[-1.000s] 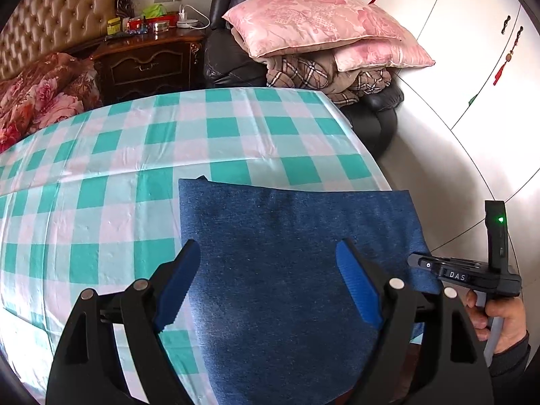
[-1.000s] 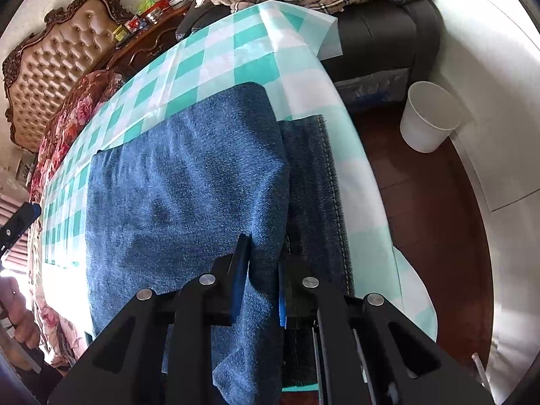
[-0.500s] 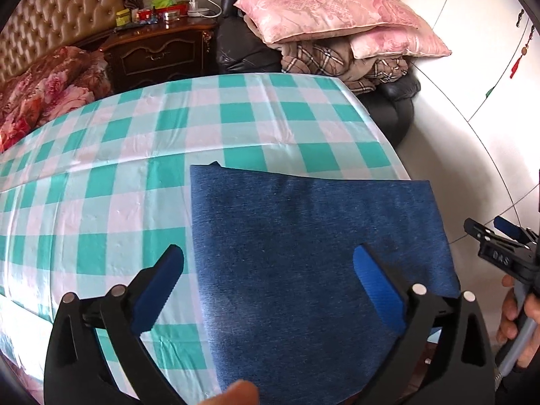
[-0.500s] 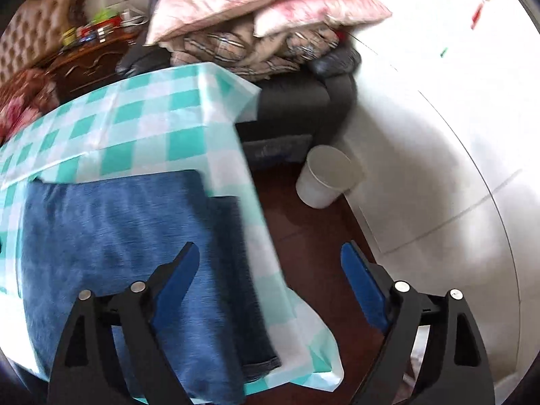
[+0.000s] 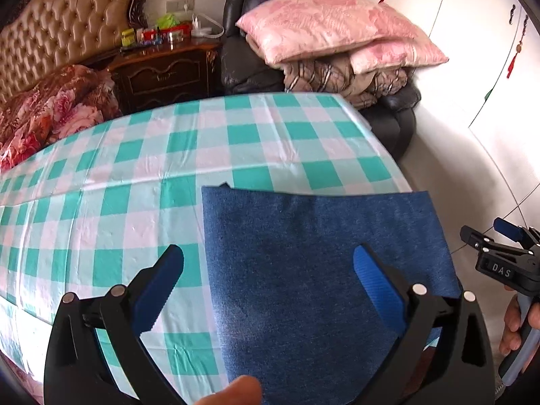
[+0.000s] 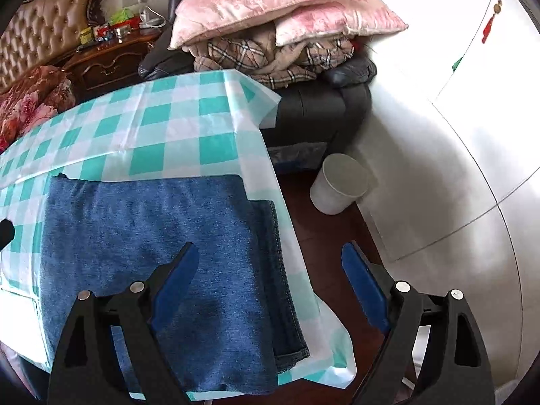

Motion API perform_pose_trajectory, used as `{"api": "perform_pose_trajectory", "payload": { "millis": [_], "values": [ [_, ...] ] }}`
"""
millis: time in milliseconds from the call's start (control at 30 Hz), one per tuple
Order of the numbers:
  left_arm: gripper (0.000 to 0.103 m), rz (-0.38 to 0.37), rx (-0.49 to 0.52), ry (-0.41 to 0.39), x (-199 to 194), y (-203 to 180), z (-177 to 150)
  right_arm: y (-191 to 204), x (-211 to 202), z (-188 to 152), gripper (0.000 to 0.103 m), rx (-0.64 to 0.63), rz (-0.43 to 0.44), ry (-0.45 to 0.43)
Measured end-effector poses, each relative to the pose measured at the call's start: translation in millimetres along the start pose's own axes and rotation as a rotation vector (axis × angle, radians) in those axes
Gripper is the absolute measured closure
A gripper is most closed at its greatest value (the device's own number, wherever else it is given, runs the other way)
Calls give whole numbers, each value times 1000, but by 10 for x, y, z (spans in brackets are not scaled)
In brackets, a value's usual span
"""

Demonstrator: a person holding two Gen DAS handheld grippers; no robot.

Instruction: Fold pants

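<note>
Your left tongs (image 5: pixel 268 287) hang spread wide and empty over the folded pants' (image 5: pixel 320 270) left edge on the checked table (image 5: pixel 135 175). Your right tongs (image 6: pixel 270 270), their jaws just opened and holding nothing, straddle the right edge, where a darker layer sticks out; that side looks nearer to tidy.

A lived-in home bedroom: a tufted, carved headboard (image 5: pixel 64 37) rises over a floral quilt (image 5: pixel 50 108), beside a dark wooden nightstand (image 5: pixel 165 71) cluttered with small items. Pink pillows (image 5: pixel 324 20) and plaid blankets (image 6: pixel 270 57) are piled on a black leather armchair (image 6: pixel 324 108), near white wardrobe doors (image 5: pixel 499 67), a checked tabletop (image 5: pixel 135 182) and a wastebasket (image 6: pixel 339 187)
</note>
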State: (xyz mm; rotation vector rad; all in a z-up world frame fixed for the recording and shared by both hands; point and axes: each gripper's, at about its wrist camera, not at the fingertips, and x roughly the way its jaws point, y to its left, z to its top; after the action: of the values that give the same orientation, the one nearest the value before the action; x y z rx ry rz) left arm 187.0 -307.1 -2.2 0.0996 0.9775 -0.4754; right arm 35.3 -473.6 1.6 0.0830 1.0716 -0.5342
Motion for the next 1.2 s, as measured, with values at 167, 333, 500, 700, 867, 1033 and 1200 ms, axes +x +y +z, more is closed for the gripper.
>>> {"api": "perform_pose_trajectory", "payload": {
  "millis": [167, 333, 500, 700, 867, 1033, 1200],
  "values": [
    [2, -1, 4, -4, -23, -17, -10, -4, 39, -16, 20, 5, 4, 14],
    [2, 4, 3, -12, -41, -29, -17, -4, 51, -50, 20, 1, 4, 20],
    [2, 2, 3, -13, -47, -30, -41, -12, 51, -92, 20, 0, -3, 22],
    [2, -7, -1, -8, -70, -35, -115, 4, 23, -152, 20, -9, -6, 19],
    [2, -15, -1, -2, -59, -56, -151, 12, 34, -177, 20, -16, -2, 21],
    [2, -20, -2, 4, -36, -60, -177, 9, 126, -177, 20, -11, 11, 27],
    [2, -19, -1, 5, -28, -58, -180, 11, 301, -176, 20, -2, -2, 54]
  ]
}}
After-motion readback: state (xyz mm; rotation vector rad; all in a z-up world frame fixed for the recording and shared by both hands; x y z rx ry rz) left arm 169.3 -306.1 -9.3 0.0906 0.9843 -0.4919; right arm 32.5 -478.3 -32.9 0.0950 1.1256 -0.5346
